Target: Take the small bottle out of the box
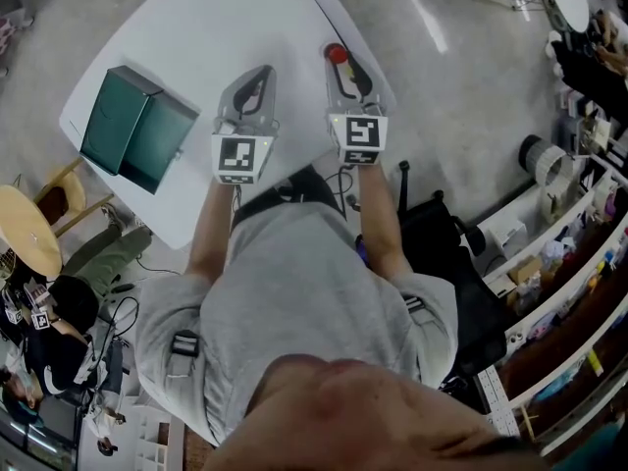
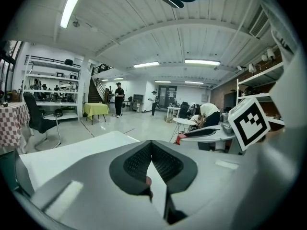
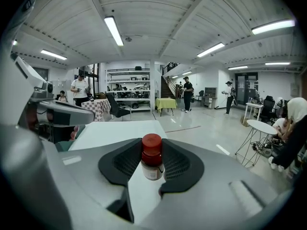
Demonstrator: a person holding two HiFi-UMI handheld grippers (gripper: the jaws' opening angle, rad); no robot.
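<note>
R gripper [image 3: 152, 150] jaws clamp 1 bottle [image 3: 152, 166] (box [image 1: 137, 130] well apart).

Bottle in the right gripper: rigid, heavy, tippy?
Small bottle probably rigid: the right gripper pinches its red cap with no visible denting. Likely light, being small beside the gripper. Tall for its width, so may tip once set down.

In the head view the right gripper [image 1: 340, 65] hides all of the bottle [image 1: 337, 54] but its red cap; its label [image 3: 152, 169] is too small to read. The person's torso [image 1: 314, 292] covers the table's [image 1: 196, 27] near edge.
</note>
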